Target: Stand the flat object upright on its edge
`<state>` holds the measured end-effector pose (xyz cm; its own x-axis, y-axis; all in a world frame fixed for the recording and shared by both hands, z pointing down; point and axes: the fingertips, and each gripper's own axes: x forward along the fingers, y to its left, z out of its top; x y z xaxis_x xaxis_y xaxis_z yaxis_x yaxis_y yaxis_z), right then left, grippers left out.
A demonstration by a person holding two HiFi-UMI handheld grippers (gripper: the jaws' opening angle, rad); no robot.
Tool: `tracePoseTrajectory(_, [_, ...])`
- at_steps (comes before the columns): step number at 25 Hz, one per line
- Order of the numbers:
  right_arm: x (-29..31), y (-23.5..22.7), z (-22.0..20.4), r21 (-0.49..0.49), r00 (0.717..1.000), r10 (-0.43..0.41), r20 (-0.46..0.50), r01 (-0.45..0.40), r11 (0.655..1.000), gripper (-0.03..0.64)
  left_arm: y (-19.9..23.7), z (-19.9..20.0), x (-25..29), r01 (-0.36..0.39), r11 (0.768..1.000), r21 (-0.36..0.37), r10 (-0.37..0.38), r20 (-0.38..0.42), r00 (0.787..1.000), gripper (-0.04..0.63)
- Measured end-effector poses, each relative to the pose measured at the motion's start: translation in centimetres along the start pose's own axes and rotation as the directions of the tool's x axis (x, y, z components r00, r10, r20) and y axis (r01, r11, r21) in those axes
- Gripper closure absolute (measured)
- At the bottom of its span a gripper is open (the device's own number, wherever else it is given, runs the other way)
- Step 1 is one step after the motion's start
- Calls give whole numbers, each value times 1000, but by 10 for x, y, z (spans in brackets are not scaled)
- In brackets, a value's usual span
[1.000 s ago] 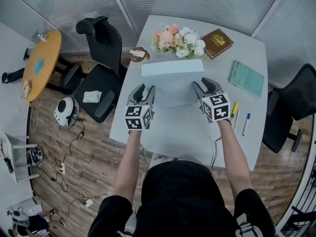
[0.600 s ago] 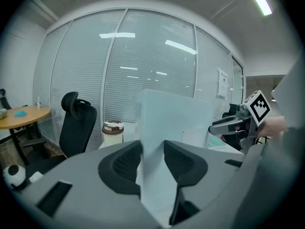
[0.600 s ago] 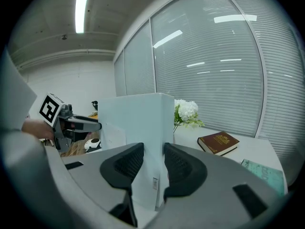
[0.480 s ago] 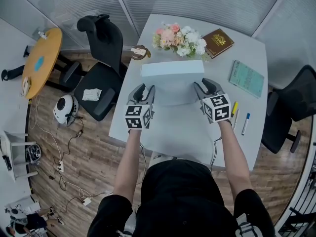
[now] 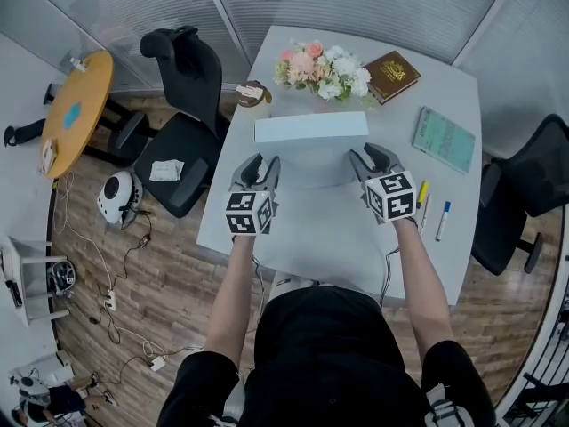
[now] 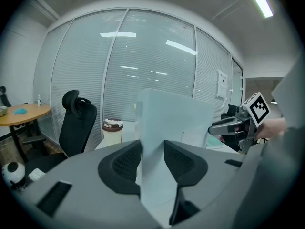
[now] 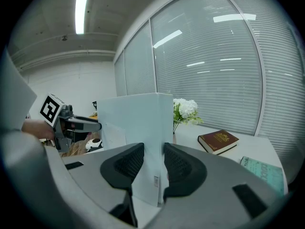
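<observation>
The flat object is a pale blue box (image 5: 311,130), held up off its face on the white table (image 5: 338,238), its long top edge toward the flowers. My left gripper (image 5: 258,163) is shut on its left end, the pads pressing both faces of the box (image 6: 167,123) in the left gripper view (image 6: 152,151). My right gripper (image 5: 369,156) is shut on the right end. In the right gripper view the box (image 7: 138,118) stands nearly vertical between the pads (image 7: 153,154). Its bottom edge is hidden behind the jaws.
Behind the box stand a flower bouquet (image 5: 322,71), a brown book (image 5: 391,76) and a cup (image 5: 251,94). A green booklet (image 5: 444,140) and pens (image 5: 422,197) lie to the right. Black chairs (image 5: 178,123) flank the table, which ends close on the left.
The box has tipped slightly more upright, so less of its face shows from above. Both grippers have stayed nearly in place on its ends.
</observation>
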<state>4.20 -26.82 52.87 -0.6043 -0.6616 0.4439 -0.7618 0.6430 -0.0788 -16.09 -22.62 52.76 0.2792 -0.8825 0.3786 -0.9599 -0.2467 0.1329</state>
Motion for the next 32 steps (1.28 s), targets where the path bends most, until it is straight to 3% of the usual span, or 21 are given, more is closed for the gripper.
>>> tracePoseTrajectory(18, [-18, 9, -9, -11, 1000, 14, -8, -14, 1000, 466, -12, -9, -17, -3, 1000, -2, 3, -4, 1000, 420])
tracePoseTrajectory(32, [-27, 13, -13, -3, 1000, 9, -12, -9, 1000, 456, -19, -12, -26, -11, 999, -49, 11, 3, 1000, 422])
